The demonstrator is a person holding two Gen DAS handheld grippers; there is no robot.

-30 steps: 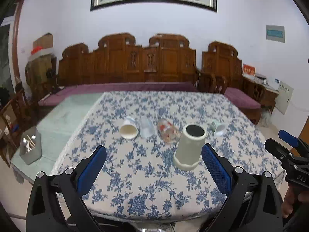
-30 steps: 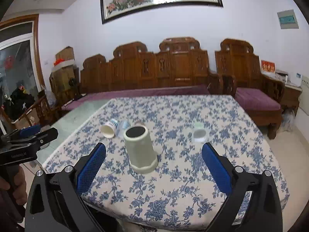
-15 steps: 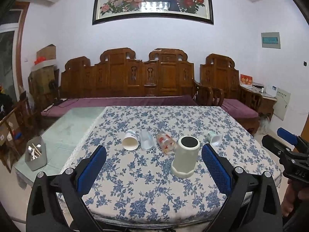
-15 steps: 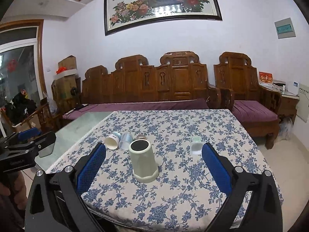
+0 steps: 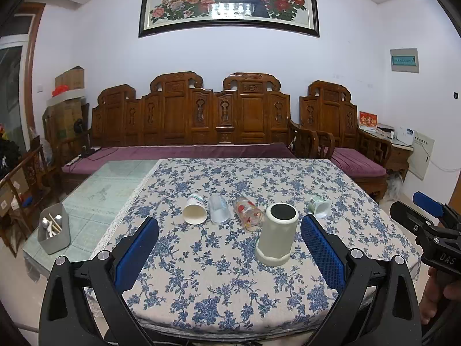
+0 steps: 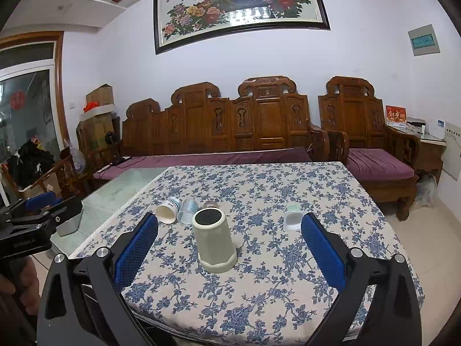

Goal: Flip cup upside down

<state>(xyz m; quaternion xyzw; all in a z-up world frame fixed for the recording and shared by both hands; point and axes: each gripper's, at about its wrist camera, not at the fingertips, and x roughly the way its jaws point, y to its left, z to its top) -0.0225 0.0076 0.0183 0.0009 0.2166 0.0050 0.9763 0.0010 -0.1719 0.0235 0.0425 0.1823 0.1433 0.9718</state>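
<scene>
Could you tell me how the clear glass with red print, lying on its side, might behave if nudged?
The printed glass lies on its round side, so it would probably roll. It looks like smooth glass, likely slippery and breakable. The tablecloth may slow it slightly.

Matt beige cup (image 5: 277, 234); floral cloth tablecloth (image 5: 224, 285); carved glossy wood bench (image 5: 201, 121); textured blue tong pads (image 6: 322, 249).

A grey utensil caddy (image 5: 54, 232) sits on the glass tabletop (image 5: 115, 178) before a carved wooden sofa (image 5: 190, 121).
</scene>
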